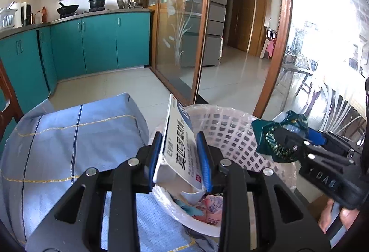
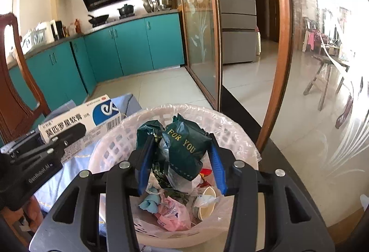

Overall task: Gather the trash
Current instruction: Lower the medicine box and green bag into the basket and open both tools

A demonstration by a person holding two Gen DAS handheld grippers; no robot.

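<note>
A white and blue medicine box (image 1: 177, 148) stands on edge between the blue pads of my left gripper (image 1: 181, 155), which is shut on it over the near rim of the white lattice trash basket (image 1: 230, 134). The same box (image 2: 80, 120) shows at the left of the right wrist view, beside the basket (image 2: 110, 148). My right gripper (image 2: 182, 159) is shut on a crumpled dark green bag (image 2: 184, 143) printed "FOR YOU", held above the basket's opening. In the left wrist view that green bag (image 1: 272, 136) hangs over the basket's right side.
The basket has a clear plastic liner and holds a paper cup (image 2: 206, 203), pink wrappers (image 2: 173, 212) and other scraps. A blue checked cloth (image 1: 69, 143) covers a surface at the left. A wooden chair (image 2: 13, 81) stands left, a glass sliding door (image 2: 322, 90) right.
</note>
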